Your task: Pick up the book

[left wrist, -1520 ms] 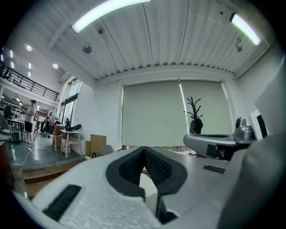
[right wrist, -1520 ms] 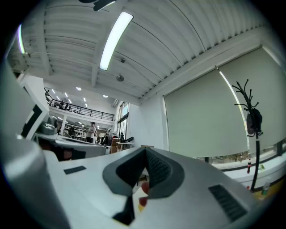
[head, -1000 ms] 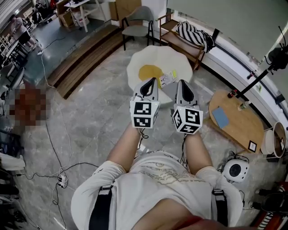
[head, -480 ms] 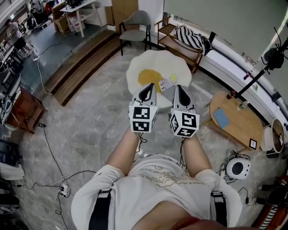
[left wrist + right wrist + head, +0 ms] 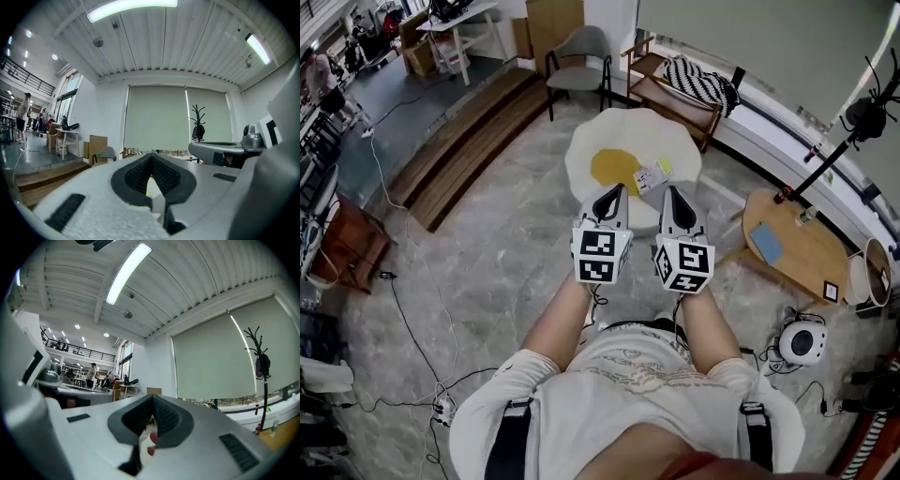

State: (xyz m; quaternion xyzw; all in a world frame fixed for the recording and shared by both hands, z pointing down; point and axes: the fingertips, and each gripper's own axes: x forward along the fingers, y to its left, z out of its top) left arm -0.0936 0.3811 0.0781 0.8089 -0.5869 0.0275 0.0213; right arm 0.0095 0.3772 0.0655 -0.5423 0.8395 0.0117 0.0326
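The left gripper [image 5: 612, 192] and right gripper [image 5: 675, 193] are held mid-frame, jaws pressed together on nothing; the book [image 5: 652, 175], seemingly, is seen just above.

Right gripper [image 5: 152, 401]: jaws together, nothing between. Blind [image 5: 211, 359] ahead of the tips. Coat stand [image 5: 260, 371] to its right, left gripper [image 5: 51, 380] to its left. Light strip [image 5: 127, 273] overhead.

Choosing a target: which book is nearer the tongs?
The white-and-yellow book, just beyond the left tongs and right tongs; the blue book lies on the wooden table.
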